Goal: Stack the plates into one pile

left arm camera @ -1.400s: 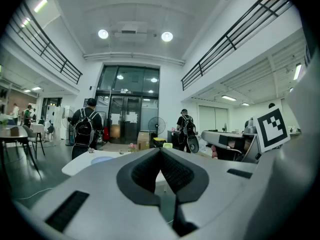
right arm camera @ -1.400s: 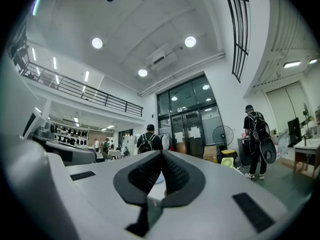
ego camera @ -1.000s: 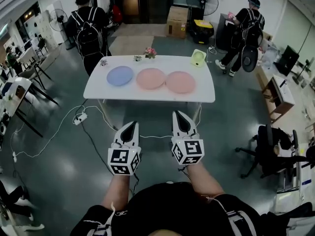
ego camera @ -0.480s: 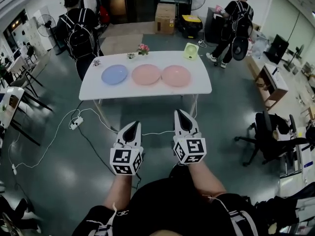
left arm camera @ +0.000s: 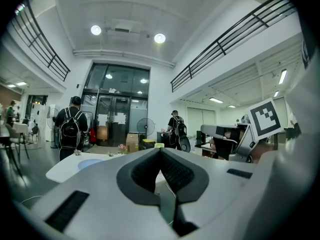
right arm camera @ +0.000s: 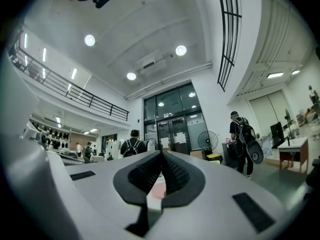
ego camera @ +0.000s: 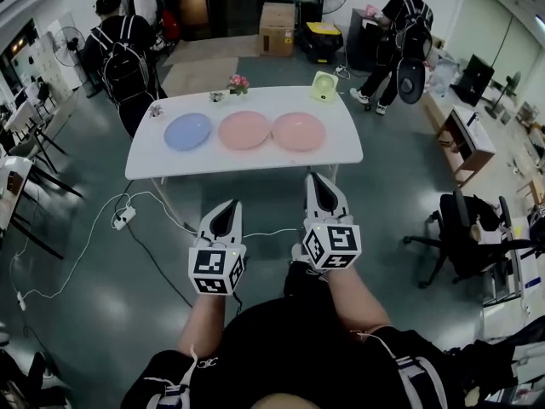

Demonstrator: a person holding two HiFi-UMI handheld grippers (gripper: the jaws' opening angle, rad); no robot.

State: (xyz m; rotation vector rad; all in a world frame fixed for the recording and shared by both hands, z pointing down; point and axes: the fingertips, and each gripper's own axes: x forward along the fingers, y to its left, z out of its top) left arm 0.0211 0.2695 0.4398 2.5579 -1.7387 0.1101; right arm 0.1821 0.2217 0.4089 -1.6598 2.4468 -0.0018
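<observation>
Plates [ego camera: 243,130] nearer; backpacked person [ego camera: 119,58] beside table [ego camera: 341,147]

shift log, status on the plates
Left hand-held gripper and right hand-held gripper shut, empty, short of table. Blue plate, middle pink plate, right pink plate side by side, unstacked. Power strip on floor ahead.

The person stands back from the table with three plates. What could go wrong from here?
A power strip with loose cables lies on the floor between the person and the table; a foot could catch on the way. The blue plate, middle pink plate and right pink plate lie flat; a jaw might shove a thin rim along rather than lift it. The flowers just behind them could get knocked.
</observation>
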